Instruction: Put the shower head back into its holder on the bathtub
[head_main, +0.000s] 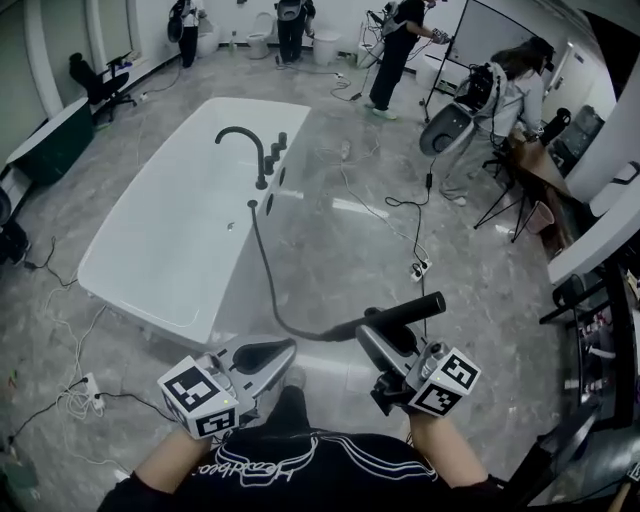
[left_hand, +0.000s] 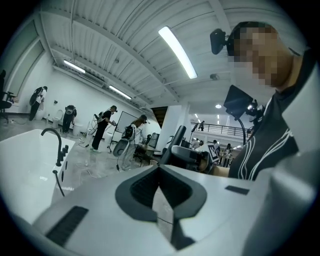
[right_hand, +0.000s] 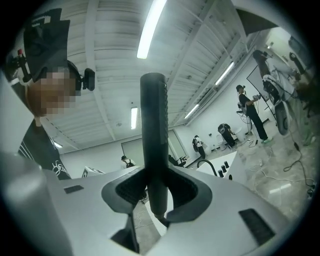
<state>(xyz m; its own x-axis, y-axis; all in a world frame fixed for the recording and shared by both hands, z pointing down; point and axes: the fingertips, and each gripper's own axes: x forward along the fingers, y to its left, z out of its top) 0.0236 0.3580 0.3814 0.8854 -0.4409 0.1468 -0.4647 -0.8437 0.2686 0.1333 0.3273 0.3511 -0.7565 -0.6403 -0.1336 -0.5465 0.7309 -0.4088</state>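
The black stick-shaped shower head (head_main: 400, 312) is held low in front of me, with my right gripper (head_main: 378, 335) shut on its handle. Its black hose (head_main: 268, 285) runs from it up to a small fitting (head_main: 252, 205) on the rim of the white bathtub (head_main: 150, 270). In the right gripper view the shower head (right_hand: 154, 135) stands upright between the pads. A black arched faucet (head_main: 245, 148) and knobs stand on the tub's rim. My left gripper (head_main: 284, 352) is shut and empty, beside the right one; its jaws (left_hand: 161, 200) meet with nothing between them.
Cables and a power strip (head_main: 421, 269) lie on the grey floor right of the tub. Several people (head_main: 398, 50) stand at the back, and one sits at a desk (head_main: 540, 165) on the right. An office chair (head_main: 98, 82) stands far left.
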